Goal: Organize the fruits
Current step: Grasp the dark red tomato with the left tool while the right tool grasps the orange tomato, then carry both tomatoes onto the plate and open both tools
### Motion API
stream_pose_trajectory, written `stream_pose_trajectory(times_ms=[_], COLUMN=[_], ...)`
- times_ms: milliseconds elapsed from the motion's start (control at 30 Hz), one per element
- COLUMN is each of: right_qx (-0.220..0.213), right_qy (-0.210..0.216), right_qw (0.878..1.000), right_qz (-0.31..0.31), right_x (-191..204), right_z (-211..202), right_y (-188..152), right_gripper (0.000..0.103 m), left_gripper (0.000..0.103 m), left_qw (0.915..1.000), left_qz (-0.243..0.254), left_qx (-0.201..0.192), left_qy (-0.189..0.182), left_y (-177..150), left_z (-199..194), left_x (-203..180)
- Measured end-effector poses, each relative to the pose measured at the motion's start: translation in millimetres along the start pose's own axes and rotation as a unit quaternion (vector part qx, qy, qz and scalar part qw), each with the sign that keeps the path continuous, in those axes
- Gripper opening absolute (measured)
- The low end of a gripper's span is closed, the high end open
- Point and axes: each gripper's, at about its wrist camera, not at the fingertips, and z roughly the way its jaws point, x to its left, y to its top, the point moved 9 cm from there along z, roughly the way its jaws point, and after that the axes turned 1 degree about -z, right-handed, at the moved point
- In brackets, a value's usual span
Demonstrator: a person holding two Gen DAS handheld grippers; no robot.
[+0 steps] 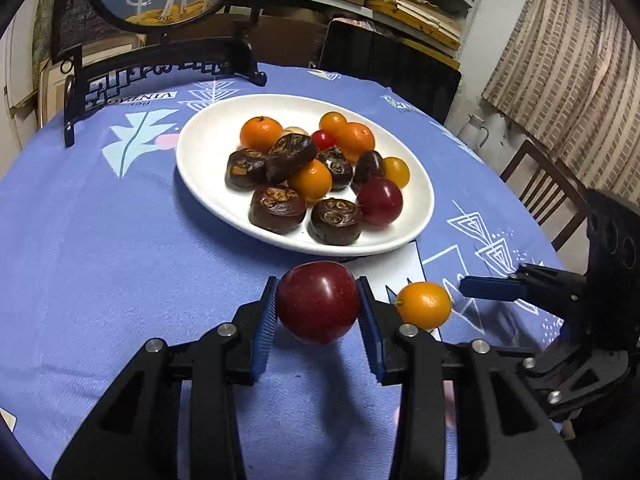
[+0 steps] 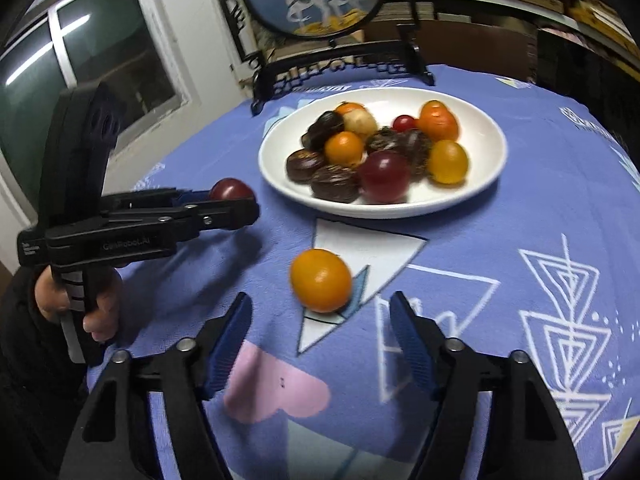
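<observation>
Most fruit fills the plate (image 1: 208, 184); left hand-held gripper (image 1: 318, 312) clamps a red plum (image 1: 318, 300), right hand-held gripper (image 2: 320, 344) gapes before the orange fruit (image 2: 321, 280) near the tabletop's near edge.

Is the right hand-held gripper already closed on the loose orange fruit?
No. The right hand-held gripper is open, and the orange fruit sits on the cloth ahead of its fingertips, untouched.
</observation>
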Motion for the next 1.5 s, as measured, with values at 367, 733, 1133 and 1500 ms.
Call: stream_pose_trajectory(times_ms=[367, 733, 1133, 1500], right_qx=[0.034, 0.017, -0.072, -0.066], right_qy=[-0.016, 0.032, 0.053, 0.037], right_qw=[0.999, 0.998, 0.991, 0.986], right_qz=[-0.018, 0.054, 0.102, 0.150], right_x=[5.3, -8.9, -59.7, -96.0], right_z=[28.1, 9.5, -21.7, 33.7], right_y=[10.5, 5.4, 112.8, 156.1], right_gripper=[0.051, 0.039, 0.039, 0.066], left_gripper=[0.037, 0.037, 0.038, 0.079], left_qw=[1.0000, 0.9998, 0.9977, 0.9981], left_qz=[0.003, -0.005, 0.049, 0.047], left_qx=[-0.003, -0.016, -0.038, -0.016], left_qy=[-0.001, -0.008, 0.025, 0.036], left_y=[-0.7, 0.6, 70.4, 87.0], left_z=[-0.4, -7.9, -3.8, 48.2], left_x=[-0.7, 0.2, -18.1, -16.5])
